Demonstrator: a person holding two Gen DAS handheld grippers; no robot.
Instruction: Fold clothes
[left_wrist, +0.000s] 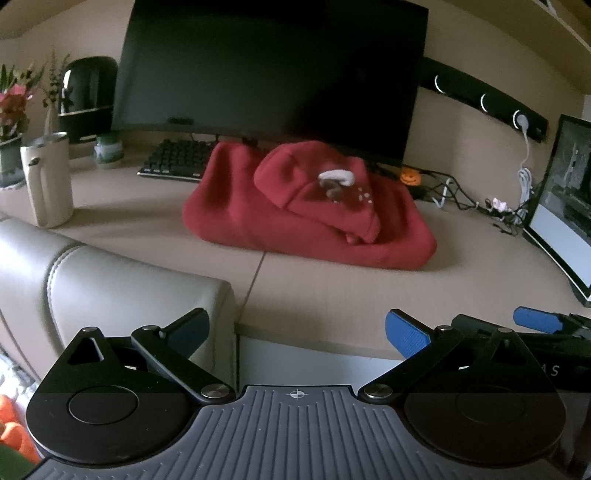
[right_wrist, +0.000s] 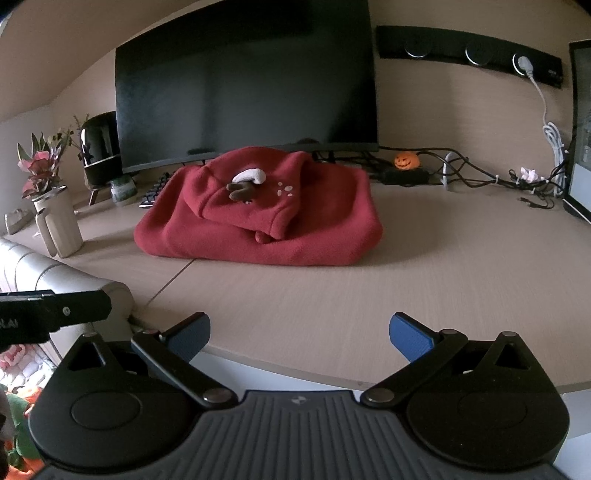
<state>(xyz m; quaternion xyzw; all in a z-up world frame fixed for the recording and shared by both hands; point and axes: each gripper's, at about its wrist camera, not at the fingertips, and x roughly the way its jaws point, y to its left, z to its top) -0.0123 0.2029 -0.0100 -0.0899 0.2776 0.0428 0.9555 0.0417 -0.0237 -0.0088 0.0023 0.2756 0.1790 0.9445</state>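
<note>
A red fleece hoodie (left_wrist: 310, 218) lies folded in a thick bundle on the beige desk (left_wrist: 332, 295), its hood on top with a small reindeer and white hat decoration (left_wrist: 336, 182). It also shows in the right wrist view (right_wrist: 258, 221). My left gripper (left_wrist: 297, 332) is open and empty, held back at the desk's front edge, well short of the hoodie. My right gripper (right_wrist: 299, 334) is open and empty, also at the front edge. The right gripper's blue finger (left_wrist: 537, 319) shows at the right in the left wrist view.
A large dark monitor (left_wrist: 273, 74) and a keyboard (left_wrist: 173, 160) stand behind the hoodie. A beige mug (left_wrist: 48, 181), flowers (left_wrist: 14, 103) and a black speaker (left_wrist: 86, 96) are at the left. Cables (left_wrist: 465, 195), a pumpkin figure (left_wrist: 410, 177) and a second screen (left_wrist: 565, 206) are at the right. A leather chair back (left_wrist: 110, 291) is at the near left.
</note>
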